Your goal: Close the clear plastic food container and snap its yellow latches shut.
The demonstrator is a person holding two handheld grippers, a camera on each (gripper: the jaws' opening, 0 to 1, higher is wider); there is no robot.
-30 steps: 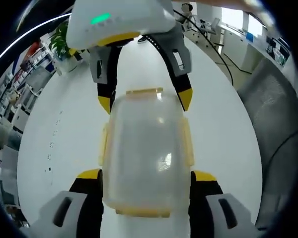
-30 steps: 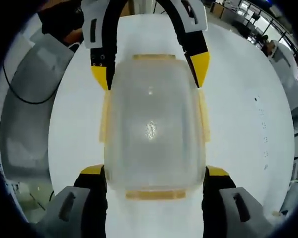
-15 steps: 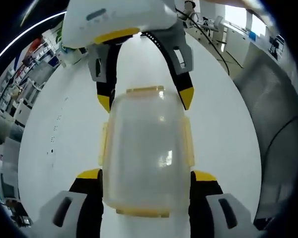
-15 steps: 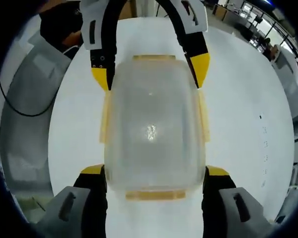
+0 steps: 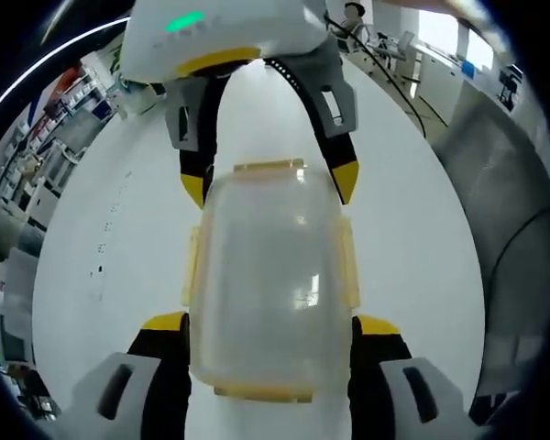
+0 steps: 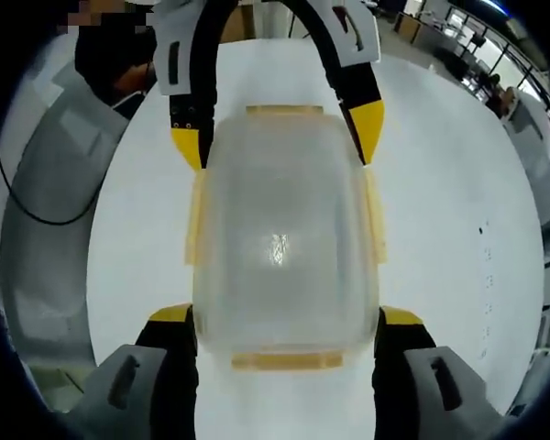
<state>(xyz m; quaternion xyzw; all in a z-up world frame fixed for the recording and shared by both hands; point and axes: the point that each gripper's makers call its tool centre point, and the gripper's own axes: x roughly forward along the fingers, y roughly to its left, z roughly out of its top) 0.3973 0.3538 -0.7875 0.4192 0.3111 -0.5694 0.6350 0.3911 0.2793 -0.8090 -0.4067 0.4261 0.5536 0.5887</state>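
Clear food container with yellow latches sits on white surface; left gripper and right gripper fingers grip opposite ends.

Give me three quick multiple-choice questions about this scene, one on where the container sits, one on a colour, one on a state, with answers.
1. Where is the clear container?
A. Between the fingers of both grippers, on the white table
B. On a chair
C. Beside both grippers, untouched

2. What colour are the latches on the container?
A. Blue
B. Yellow
C. Red

3. How does the container's lid stand?
A. Lying beside it
B. Propped upright
C. On top, covering it

Answers: A, the left gripper and right gripper straddle its two ends from opposite sides; B, yellow tabs line all four edges; C, the lid covers the box in both views.
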